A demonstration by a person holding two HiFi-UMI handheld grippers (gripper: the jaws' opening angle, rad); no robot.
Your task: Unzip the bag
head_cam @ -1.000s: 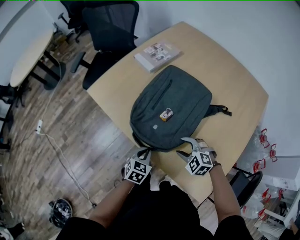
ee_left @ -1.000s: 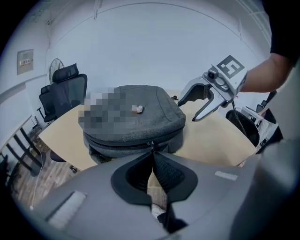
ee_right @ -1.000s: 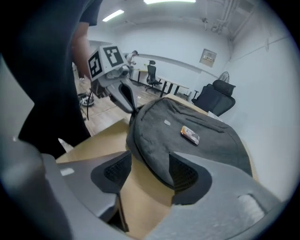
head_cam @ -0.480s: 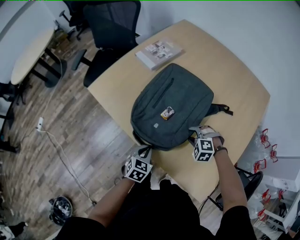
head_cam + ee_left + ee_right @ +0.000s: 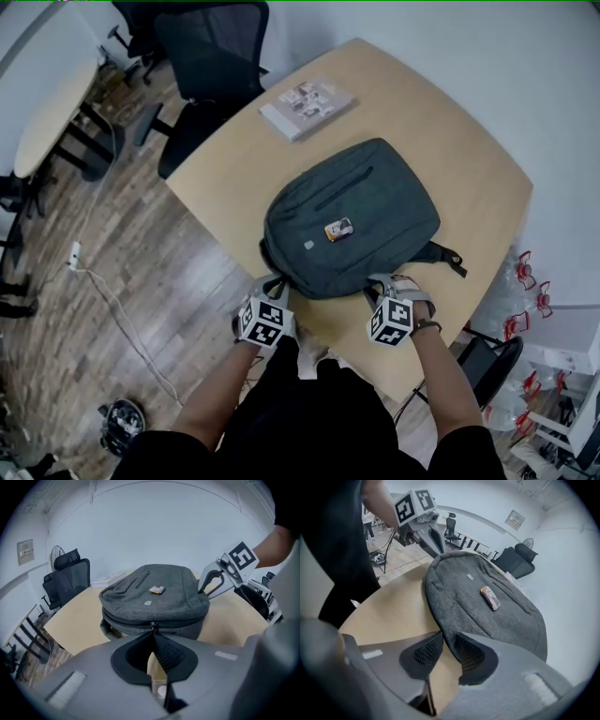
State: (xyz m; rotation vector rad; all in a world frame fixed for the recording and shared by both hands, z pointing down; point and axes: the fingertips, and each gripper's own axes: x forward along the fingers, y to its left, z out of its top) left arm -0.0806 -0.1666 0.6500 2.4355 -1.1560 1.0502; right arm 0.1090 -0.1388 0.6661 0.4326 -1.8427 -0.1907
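The bag (image 5: pixel 352 220) lies flat in the middle of the table (image 5: pixel 450 141). At its seven o'clock, my left gripper (image 5: pixel 153 632) is pinched tight on the zipper pull (image 5: pixel 152 626). At five o'clock, my right gripper (image 5: pixel 446 645) has just been closing and now squeezes the bag's edge.

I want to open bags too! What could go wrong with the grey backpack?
The left gripper has its jaws pinched on only the zipper pull, which might slip out. The right gripper has just been closing its jaws on the thin edge of the backpack; if that hold is weak, the backpack could slide across the table when pulled.
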